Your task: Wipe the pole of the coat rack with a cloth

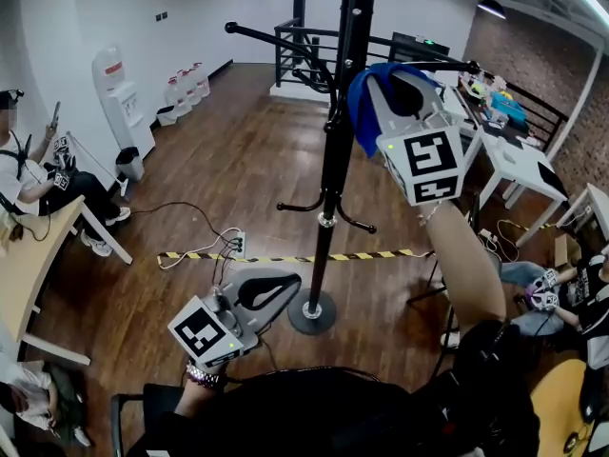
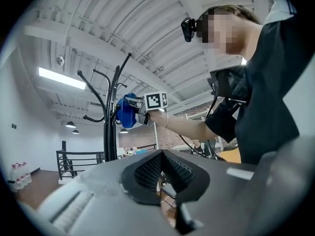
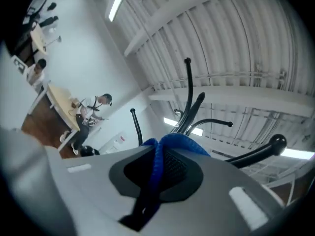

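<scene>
A black coat rack pole (image 1: 337, 150) rises from a round base (image 1: 311, 312) on the wooden floor, with curved hooks branching off it. My right gripper (image 1: 381, 89) is raised beside the upper pole and is shut on a blue cloth (image 1: 362, 108), which hangs against the pole. In the right gripper view the blue cloth (image 3: 162, 156) is pinched between the jaws, with the rack's hooks (image 3: 189, 102) just beyond. My left gripper (image 1: 271, 288) hangs low near the base, jaws shut and empty. The left gripper view shows the pole (image 2: 112, 127) and the blue cloth (image 2: 125, 112) from below.
A yellow-black tape line (image 1: 285, 255) crosses the floor behind the base. A seated person (image 1: 38, 184) and a table (image 1: 29, 255) are at left; white tables (image 1: 519, 165) and another seated person (image 1: 561, 288) at right. A black railing (image 1: 300, 55) stands behind.
</scene>
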`<state>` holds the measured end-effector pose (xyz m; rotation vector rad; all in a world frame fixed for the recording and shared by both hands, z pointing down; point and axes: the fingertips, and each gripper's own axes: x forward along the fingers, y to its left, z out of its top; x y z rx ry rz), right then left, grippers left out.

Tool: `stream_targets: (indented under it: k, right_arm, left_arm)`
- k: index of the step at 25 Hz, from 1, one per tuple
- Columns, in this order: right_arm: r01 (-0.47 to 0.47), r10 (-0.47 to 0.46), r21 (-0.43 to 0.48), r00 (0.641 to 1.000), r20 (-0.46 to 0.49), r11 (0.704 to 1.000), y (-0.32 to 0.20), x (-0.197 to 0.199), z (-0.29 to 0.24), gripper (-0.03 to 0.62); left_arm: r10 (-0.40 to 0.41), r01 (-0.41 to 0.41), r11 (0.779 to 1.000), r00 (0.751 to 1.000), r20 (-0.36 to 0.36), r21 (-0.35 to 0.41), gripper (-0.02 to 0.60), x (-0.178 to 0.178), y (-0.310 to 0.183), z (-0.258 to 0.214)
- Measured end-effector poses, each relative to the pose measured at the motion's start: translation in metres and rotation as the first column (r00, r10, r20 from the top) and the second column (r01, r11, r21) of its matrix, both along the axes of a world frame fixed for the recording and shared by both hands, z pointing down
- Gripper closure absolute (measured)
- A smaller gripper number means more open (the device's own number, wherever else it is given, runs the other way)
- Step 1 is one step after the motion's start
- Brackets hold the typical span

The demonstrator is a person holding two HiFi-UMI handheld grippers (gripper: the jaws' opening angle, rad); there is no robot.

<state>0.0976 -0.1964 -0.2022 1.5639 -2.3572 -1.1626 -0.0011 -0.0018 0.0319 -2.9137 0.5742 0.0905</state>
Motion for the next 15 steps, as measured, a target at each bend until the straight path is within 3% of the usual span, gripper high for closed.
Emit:
stream_targets:
  k: [4, 8, 15]
  right_arm:
    - [-0.143, 0.153, 0.080, 0.978, -0.145, 0.987, -0.028, 0.005, 0.007, 0.569]
    - [-0.247, 0.328, 0.255, 0.878, -0.350, 0.935, -0.034, 0.003, 0.013, 0.569]
    - [-0.290, 0.365, 0.295, 0.899, -0.243, 0.911, -0.015, 0.024, -0.016, 0.569]
  left_arm:
    - [-0.030, 0.031, 0.999, 0.999, 0.030, -0.026, 0.575, -0.005, -0.001, 0.012]
    - [-0.049, 0.049, 0.998, 0.999, 0.011, -0.030, 0.575, -0.008, -0.003, 0.011]
    - [-0.039, 0.039, 0.999, 0.999, 0.013, -0.032, 0.575, -0.004, -0.003, 0.011]
